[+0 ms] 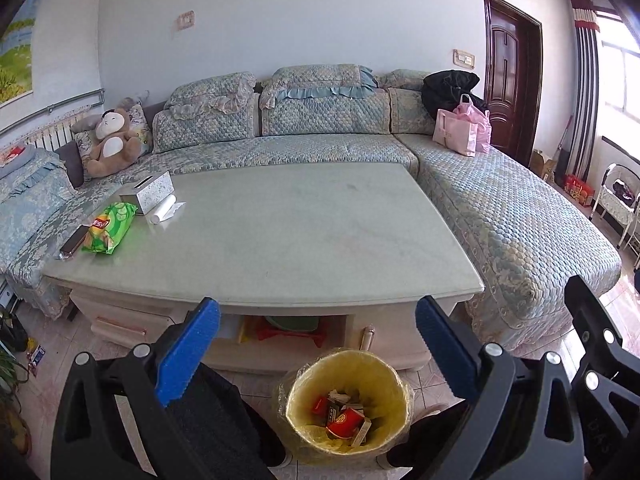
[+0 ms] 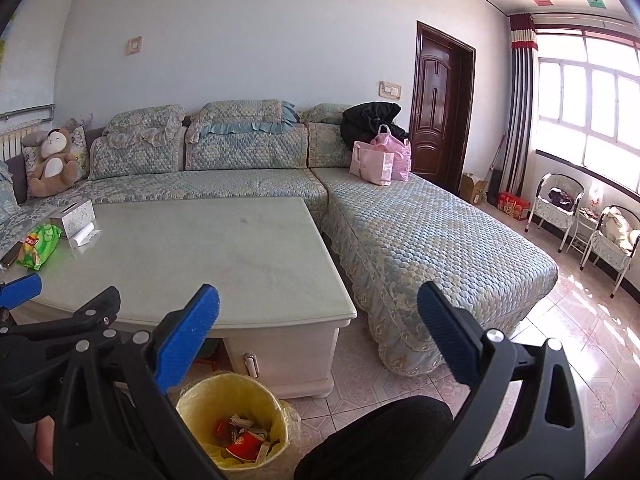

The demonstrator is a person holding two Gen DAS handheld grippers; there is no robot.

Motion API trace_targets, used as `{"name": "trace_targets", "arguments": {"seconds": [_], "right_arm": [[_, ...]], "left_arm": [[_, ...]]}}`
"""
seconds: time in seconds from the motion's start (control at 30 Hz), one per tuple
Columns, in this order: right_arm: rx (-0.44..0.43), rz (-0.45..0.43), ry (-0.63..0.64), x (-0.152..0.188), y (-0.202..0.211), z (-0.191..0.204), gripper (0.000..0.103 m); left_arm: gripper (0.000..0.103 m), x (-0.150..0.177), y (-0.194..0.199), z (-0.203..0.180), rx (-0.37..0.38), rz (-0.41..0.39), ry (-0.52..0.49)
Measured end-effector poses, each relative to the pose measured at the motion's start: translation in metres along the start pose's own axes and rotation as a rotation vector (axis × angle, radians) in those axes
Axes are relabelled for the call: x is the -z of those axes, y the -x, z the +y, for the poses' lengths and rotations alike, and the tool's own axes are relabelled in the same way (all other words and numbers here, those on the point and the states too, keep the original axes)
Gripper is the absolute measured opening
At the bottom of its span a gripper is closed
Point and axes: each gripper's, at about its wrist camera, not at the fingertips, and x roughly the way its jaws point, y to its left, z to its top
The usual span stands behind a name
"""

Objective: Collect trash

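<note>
Yellow plastic lines the trash bin point(image 1: 347, 400) on the tiled floor just in front of the coffee table point(image 1: 280, 232); inside lie a red paper cup point(image 1: 345, 421) and small cartons. The left gripper point(image 1: 318, 344) hangs above the bin, blue pads spread wide and empty; the right gripper point(image 2: 318, 344) beside it is equally spread and holds nothing. A green chip bag point(image 1: 109, 227) lies at the table's far left, touching a phone point(image 1: 74, 241), near a tissue box point(image 1: 149, 192).

Yellow-lined bin point(image 1: 348, 400), green snack bag point(image 1: 109, 228), blue quilted sofa point(image 1: 500, 208)
</note>
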Motion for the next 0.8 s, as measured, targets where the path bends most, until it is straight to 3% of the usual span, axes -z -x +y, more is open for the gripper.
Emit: {"name": "trace_targets", "arguments": {"seconds": [0.8], "right_arm": [[0.007, -0.008, 0.005, -0.0035, 0.0029, 0.003, 0.097]], "left_arm": [[0.096, 0.0041, -0.0024, 0.0052, -0.011, 0.002, 0.01]]}}
